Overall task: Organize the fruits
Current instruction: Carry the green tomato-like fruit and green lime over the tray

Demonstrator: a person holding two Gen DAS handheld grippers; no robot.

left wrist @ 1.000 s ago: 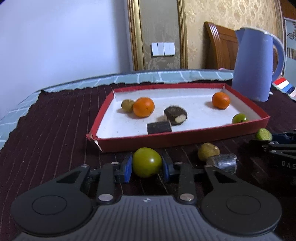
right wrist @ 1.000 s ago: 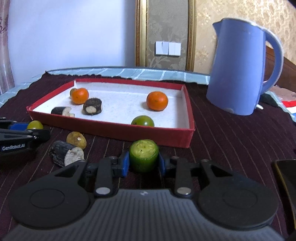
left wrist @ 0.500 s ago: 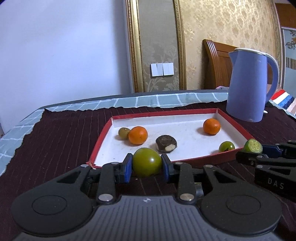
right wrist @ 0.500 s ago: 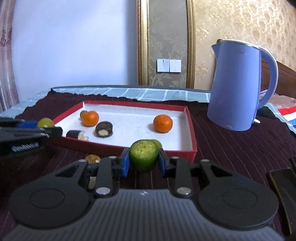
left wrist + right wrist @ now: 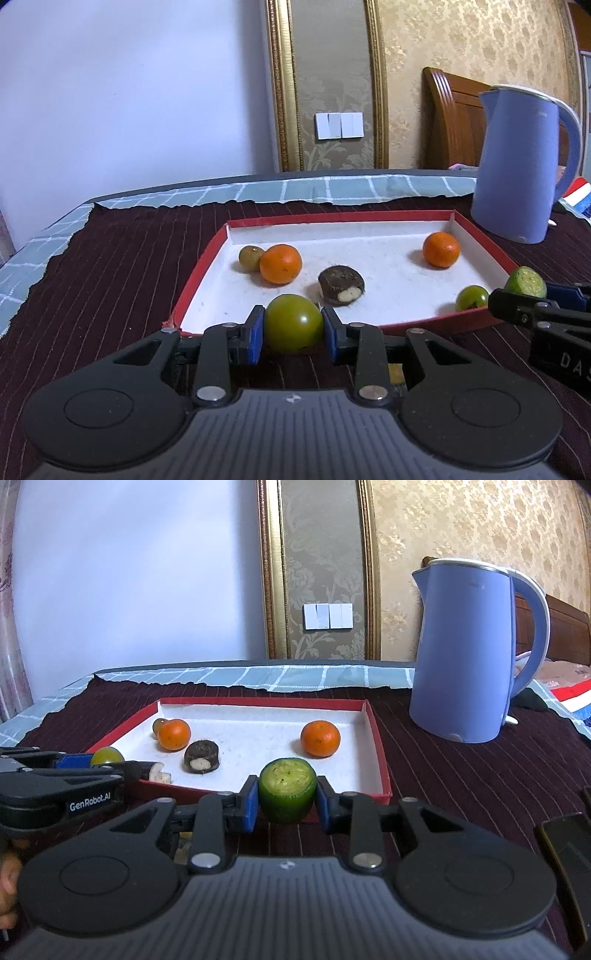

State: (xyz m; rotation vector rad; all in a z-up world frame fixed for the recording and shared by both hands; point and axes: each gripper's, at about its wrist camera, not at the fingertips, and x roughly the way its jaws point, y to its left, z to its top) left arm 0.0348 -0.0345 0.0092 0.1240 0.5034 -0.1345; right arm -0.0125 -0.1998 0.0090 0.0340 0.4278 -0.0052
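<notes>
Two grippers loaded: left gripper (image 5: 293,330) clamps whole green fruit (image 5: 293,322), right gripper (image 5: 284,803) clamps cut green fruit (image 5: 287,789), both at near rim of red tray (image 5: 199,271).

- "GenRobot.AI" stands in white letters on the black side of the left gripper (image 5: 109,756), which shows at the left edge of the right wrist view.
- "DAS" stands in pale raised letters on the black body of the right gripper (image 5: 526,286), at the right edge of the left wrist view; the picture's border cuts the word off, so any further letters cannot be read.
- A small white emblem sits at the middle of each gripper's ribbed grey housing, near the lower centre of both views; it is a mark, not letters.
- A faint mark high on the blue kettle (image 5: 463,650) is too small to read.
</notes>
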